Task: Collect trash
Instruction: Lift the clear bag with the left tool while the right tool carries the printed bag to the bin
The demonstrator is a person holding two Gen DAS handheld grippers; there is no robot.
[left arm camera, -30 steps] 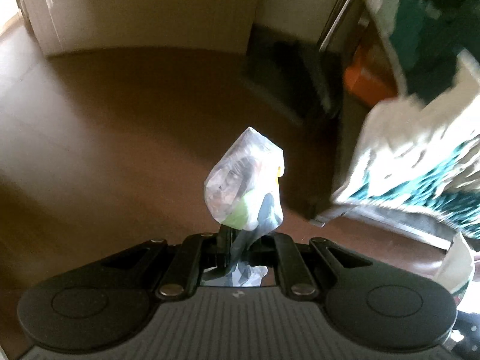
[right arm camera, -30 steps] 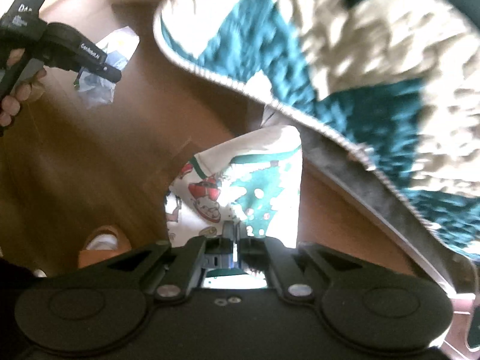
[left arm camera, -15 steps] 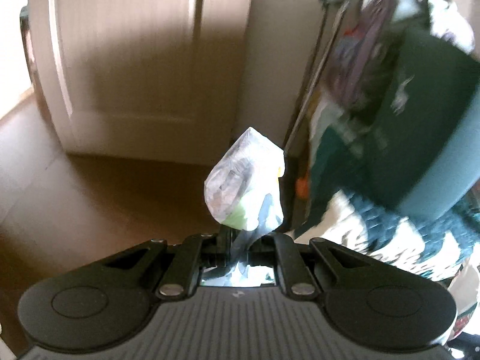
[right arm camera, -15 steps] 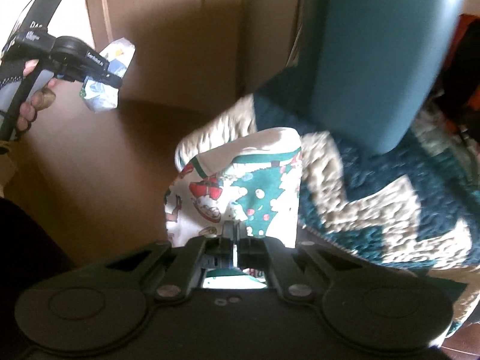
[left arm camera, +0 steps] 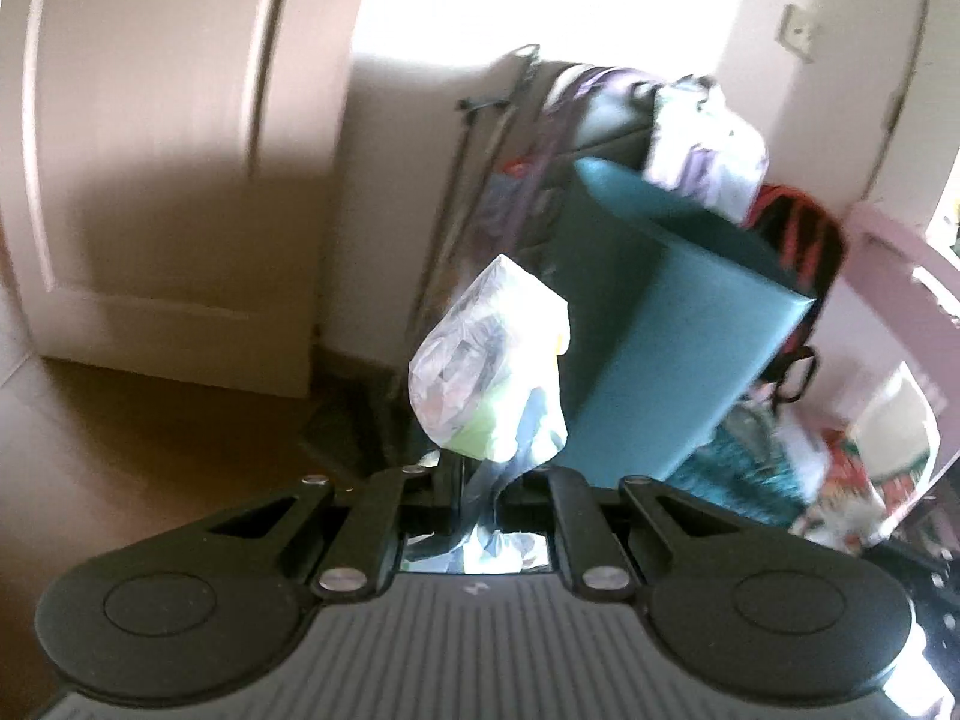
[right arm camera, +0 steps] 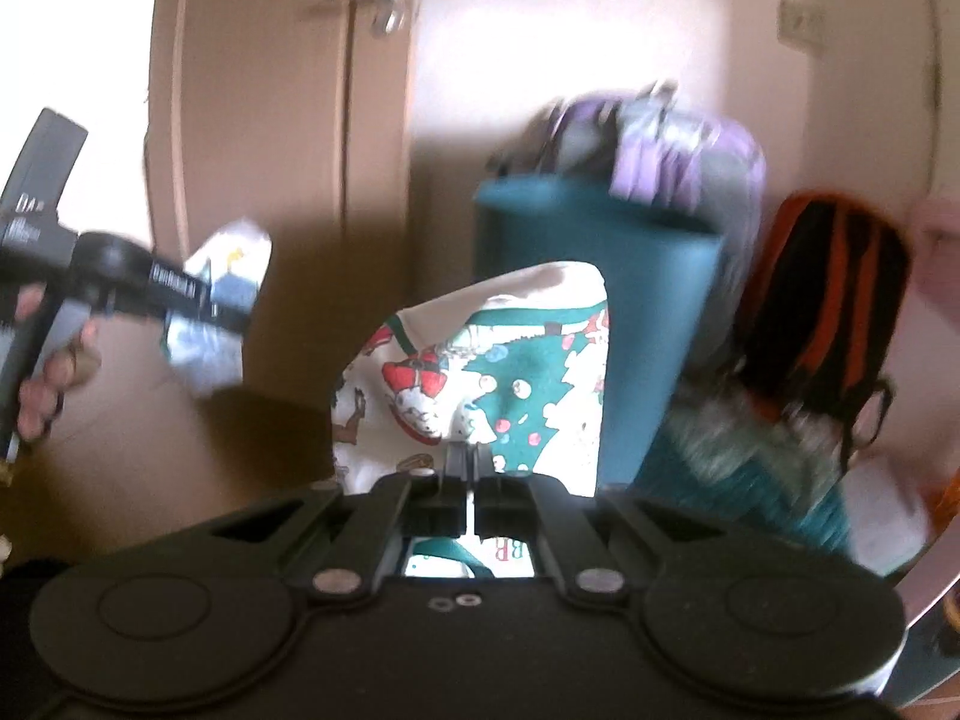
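1. Both views are smeared, so the purple heap piled at twelve o'clock above the teal cushion cannot be told apart into items, and the black-and-orange bag at three o'clock is only a blur of stripes.
2. Only the right wrist view shows the door handle at eleven o'clock and the person's left hand at nine o'clock, working the left gripper; the left wrist view shows the brown floor at eight o'clock.
3. A second ago both cameras looked down on floor and a knitted blanket; now door, wall and cushion fill them.
4. The right gripper has its fingers pinched tight on the Christmas-print wrapper, which stands up at centre; its lower edge is hidden behind the gripper body.
5. The left gripper's fingers are narrow, clamping the neck of the clear plastic bag of trash, held in the air at centre; its contents are unreadable.
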